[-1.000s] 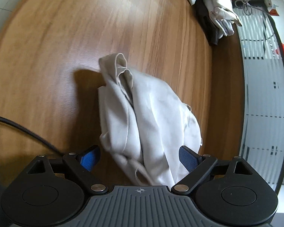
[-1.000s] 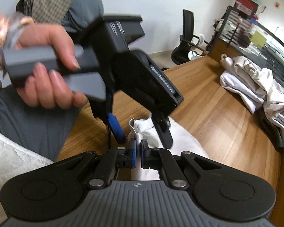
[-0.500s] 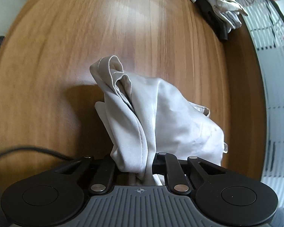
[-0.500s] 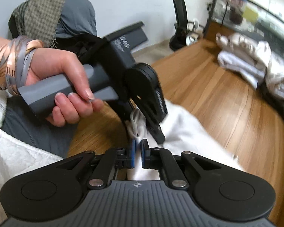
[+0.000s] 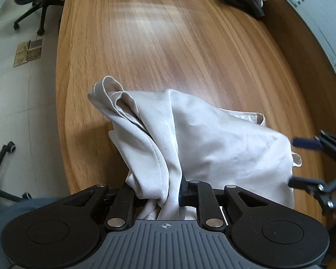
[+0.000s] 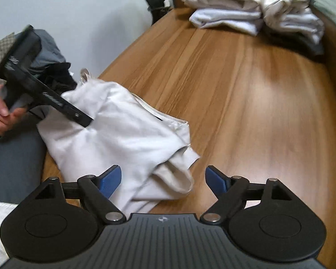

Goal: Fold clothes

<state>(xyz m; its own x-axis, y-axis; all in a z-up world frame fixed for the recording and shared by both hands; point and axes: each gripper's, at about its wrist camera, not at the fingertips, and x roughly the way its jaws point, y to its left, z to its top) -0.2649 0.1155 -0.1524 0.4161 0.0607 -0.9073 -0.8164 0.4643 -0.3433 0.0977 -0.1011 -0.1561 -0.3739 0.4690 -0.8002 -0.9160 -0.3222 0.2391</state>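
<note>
**One end pinched, the other end next**

Left wrist view: my left hand-held gripper [image 5: 168,192] pinches a bunched fold of the pale grey garment [image 5: 201,139], which trails across the wooden table [image 5: 168,44]; I judge this anchors one end so the cloth can be spread.

Right wrist view: my right hand-held gripper [image 6: 161,179] has just been opening; its blue pads [image 6: 110,180] stand spread around the garment's near corner without pressing it, probably lining up a second grip. More clothes [image 6: 257,11] sit piled at the table's far end.

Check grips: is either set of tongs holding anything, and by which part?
Left tongs pinch the white garment by a bunched fold at its near edge. Right tongs are open, holding nothing.
</note>
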